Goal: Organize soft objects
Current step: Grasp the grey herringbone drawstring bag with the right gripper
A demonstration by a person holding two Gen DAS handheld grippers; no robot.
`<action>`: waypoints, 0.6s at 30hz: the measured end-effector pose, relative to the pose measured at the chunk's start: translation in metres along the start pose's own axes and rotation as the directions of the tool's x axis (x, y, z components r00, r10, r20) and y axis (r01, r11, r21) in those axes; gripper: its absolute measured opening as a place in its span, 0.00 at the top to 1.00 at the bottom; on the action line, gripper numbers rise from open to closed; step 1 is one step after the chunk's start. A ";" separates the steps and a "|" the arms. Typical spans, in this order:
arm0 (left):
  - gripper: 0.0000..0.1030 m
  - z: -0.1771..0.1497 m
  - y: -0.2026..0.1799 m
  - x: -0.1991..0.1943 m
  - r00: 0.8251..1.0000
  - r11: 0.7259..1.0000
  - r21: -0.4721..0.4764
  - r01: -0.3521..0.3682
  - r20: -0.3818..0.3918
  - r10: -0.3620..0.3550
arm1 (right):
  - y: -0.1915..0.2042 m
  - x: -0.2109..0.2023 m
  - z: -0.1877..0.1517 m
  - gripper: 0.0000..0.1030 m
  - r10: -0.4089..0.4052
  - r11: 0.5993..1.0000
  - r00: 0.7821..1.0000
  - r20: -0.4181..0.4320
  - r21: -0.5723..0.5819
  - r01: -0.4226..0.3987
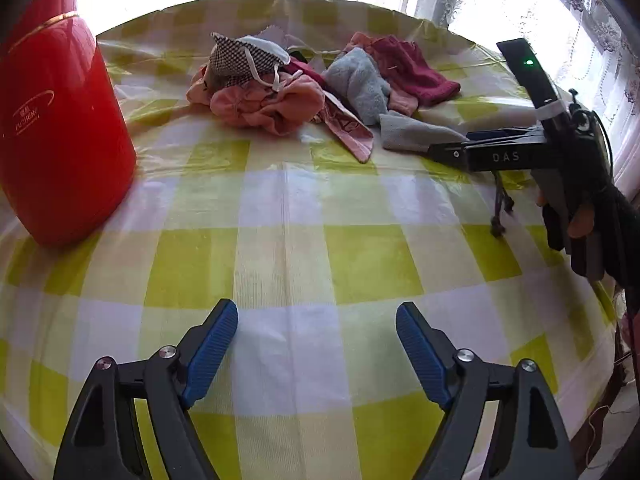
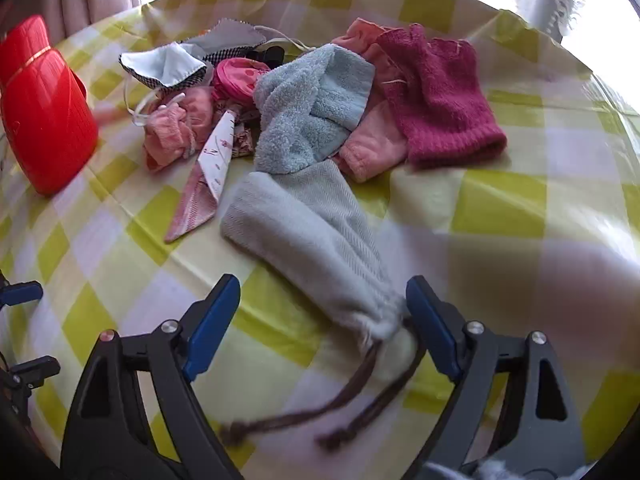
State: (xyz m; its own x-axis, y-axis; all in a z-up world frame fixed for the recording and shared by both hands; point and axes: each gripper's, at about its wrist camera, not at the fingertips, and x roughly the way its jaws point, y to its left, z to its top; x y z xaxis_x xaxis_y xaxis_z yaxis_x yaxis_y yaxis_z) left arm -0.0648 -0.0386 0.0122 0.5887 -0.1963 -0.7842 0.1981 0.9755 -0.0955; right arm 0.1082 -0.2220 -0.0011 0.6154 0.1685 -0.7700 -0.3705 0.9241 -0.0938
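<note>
Soft things sit heaped at twelve o'clock on the checked tabletop in our left wrist view: one houndstooth mask, one pale blue towel, one magenta knit piece and one grey pouch. One red bin stands at ten o'clock. Our left claw gapes wide over bare cloth, nothing between its two blue pads. The right claw's body shows at three o'clock.

From the right wrist, we count one grey pouch lying from centre toward six o'clock, its two brown drawstrings trailing. Our right claw stands spread, the pouch's gathered mouth between the pads, ungripped. One red bin sits at nine o'clock.
</note>
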 end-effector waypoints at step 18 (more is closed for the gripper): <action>0.18 0.177 0.066 0.065 0.988 0.927 -0.374 -0.028 0.130 0.083 | 0.016 -0.058 -0.099 0.74 -0.022 0.996 0.997 0.070 0.092 0.016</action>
State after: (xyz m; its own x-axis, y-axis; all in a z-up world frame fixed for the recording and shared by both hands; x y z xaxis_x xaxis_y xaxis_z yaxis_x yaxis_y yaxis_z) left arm 0.1248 -0.0042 0.0632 0.7001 -0.1261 -0.7028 -0.1266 0.9468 -0.2959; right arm -0.0030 -0.2507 -0.0203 0.6706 0.1717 -0.7217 -0.2955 0.9542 -0.0476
